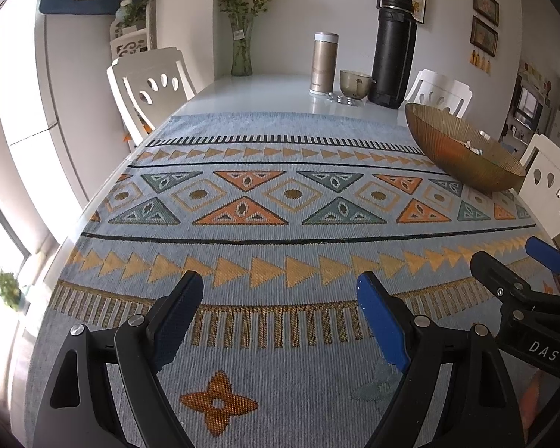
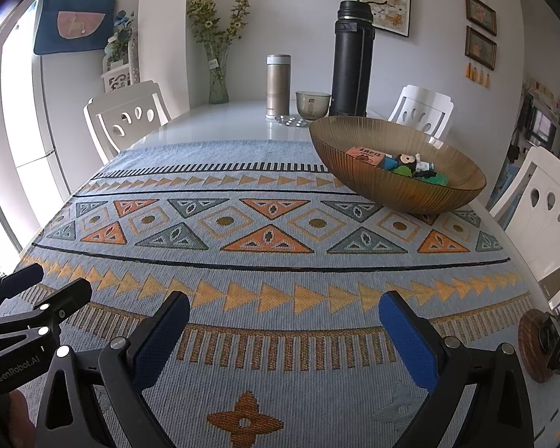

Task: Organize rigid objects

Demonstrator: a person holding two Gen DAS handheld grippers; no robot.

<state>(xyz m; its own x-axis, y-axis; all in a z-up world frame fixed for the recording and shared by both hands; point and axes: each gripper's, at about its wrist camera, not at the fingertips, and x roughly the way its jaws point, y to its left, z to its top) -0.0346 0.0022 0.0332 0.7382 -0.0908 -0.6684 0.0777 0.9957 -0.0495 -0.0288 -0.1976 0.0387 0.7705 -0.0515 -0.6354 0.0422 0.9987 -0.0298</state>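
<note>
Over the patterned cloth (image 2: 265, 261), the left gripper (image 1: 280, 291) hangs with jaws wide apart and nothing between them, the right gripper (image 2: 283, 310) beside it is equally spread and empty, and the small toys (image 2: 410, 168) lie in the amber bowl (image 2: 392, 198) at far right.

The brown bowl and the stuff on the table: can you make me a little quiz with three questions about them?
1. True or false: the ribbed brown bowl is empty.
2. What stands right beside the tall black flask? A) a glass cup B) a red teapot C) a book
3. Fill in: the fingers of the left gripper hold ____.

Key:
1. False. It holds small toys and a little pink box.
2. A, the glass cup.
3. Nothing. Both the left gripper and the right gripper are open above the patterned cloth.
</note>
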